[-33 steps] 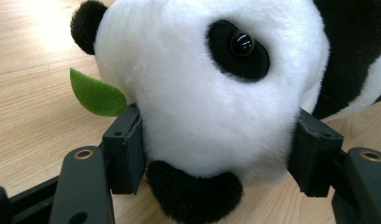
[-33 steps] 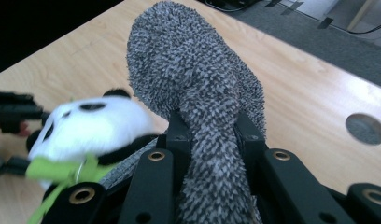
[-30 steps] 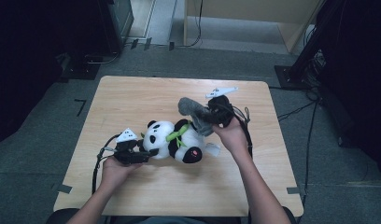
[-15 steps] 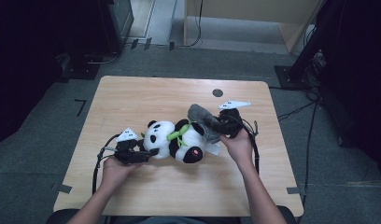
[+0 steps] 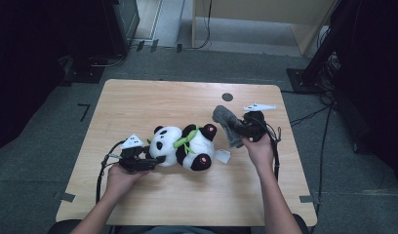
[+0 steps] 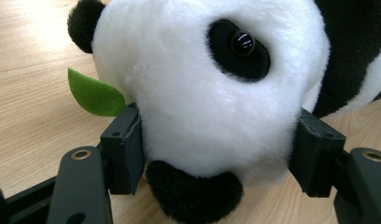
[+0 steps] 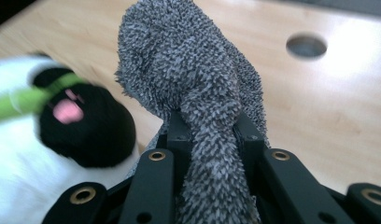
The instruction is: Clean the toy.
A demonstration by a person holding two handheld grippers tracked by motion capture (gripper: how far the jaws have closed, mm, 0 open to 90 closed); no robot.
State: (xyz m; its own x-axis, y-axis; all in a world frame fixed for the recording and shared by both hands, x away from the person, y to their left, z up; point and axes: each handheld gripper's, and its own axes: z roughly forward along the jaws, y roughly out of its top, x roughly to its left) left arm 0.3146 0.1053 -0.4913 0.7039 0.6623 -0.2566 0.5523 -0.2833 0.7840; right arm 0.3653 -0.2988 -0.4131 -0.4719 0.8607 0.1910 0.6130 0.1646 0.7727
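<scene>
Grey cloth pinched in right jaws, panda head clamped by left jaws

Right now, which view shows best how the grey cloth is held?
The right gripper view: the grey cloth is pinched between the right gripper's two black jaws, bunched above them. The high view shows the cloth small, hanging from that gripper beside the toy panda. The left gripper view has the panda's head between the left gripper's jaws.
</scene>
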